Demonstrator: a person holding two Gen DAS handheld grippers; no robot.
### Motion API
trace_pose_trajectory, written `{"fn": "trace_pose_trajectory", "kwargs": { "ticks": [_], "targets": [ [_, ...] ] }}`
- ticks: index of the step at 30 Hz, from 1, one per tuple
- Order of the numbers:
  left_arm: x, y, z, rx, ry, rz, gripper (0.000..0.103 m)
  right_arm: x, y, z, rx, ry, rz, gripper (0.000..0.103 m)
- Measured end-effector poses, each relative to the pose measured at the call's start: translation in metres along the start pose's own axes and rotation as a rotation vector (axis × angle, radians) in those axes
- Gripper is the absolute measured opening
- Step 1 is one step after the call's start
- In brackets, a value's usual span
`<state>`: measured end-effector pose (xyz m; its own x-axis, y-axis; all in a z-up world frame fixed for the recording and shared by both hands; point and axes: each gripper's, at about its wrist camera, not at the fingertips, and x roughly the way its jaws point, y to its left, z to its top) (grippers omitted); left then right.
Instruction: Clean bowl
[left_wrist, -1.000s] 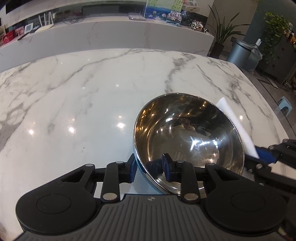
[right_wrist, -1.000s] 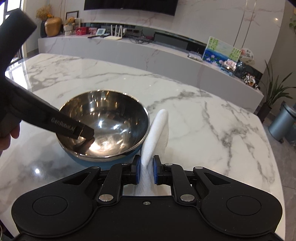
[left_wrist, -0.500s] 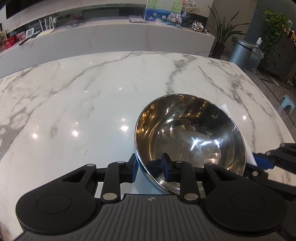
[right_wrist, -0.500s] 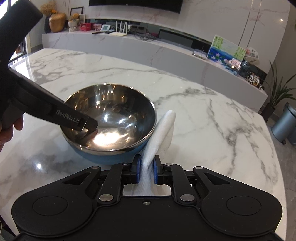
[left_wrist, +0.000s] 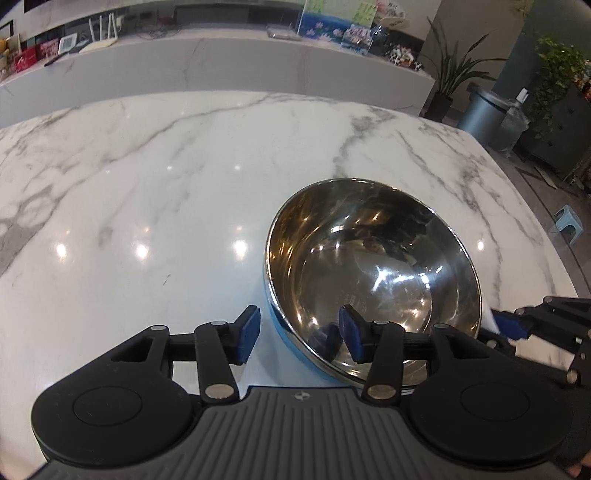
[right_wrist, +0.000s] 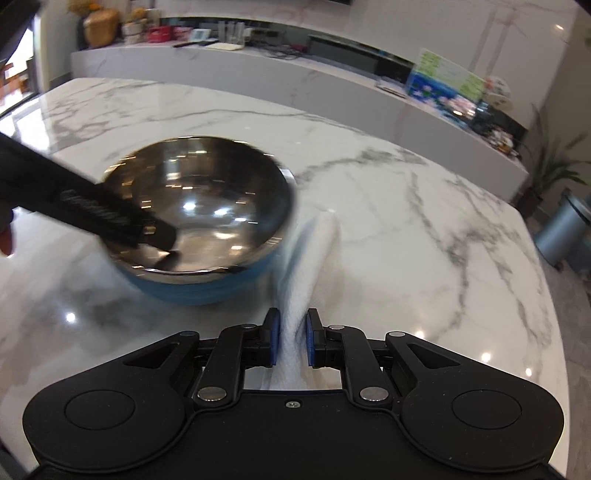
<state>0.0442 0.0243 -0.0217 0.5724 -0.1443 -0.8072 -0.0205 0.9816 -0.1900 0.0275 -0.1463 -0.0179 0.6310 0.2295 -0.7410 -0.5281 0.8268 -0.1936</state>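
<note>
Now my left gripper (left_wrist: 299, 334) has just been opening: its blue pads stand apart on either side of the bowl (left_wrist: 373, 273) rim, one outside, one inside, neither pressing on it. So I have let go of the bowl, and it sits on its own on the marble table (left_wrist: 147, 192), steel inside and blue outside. My right gripper (right_wrist: 291, 341) is pinched narrow on the white cloth (right_wrist: 306, 266), which lies just beside the bowl's wall on the table. I judge the wiping finished or paused; with the bowl released, what remains is drawing both hands away.
</note>
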Motion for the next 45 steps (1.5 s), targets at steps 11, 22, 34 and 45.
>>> {"fn": "trace_pose_trajectory", "kwargs": {
  "ticks": [11, 22, 34, 45],
  "targets": [
    [-0.001, -0.003, -0.003, 0.019, -0.006, 0.006, 0.045, -0.024, 0.001, -0.007, -0.001, -0.131, -0.049, 0.033],
    [-0.002, -0.007, -0.001, 0.037, -0.007, 0.01, 0.045, -0.003, 0.001, -0.013, -0.001, -0.097, -0.119, 0.042],
    [-0.001, -0.008, 0.0, 0.041, 0.005, 0.005, 0.045, 0.015, -0.029, -0.017, 0.18, -0.044, -0.047, 0.041],
    [0.001, -0.009, 0.001, 0.057, 0.002, 0.013, 0.039, 0.013, -0.022, -0.01, 0.171, -0.074, -0.019, 0.012]
  ]
}}
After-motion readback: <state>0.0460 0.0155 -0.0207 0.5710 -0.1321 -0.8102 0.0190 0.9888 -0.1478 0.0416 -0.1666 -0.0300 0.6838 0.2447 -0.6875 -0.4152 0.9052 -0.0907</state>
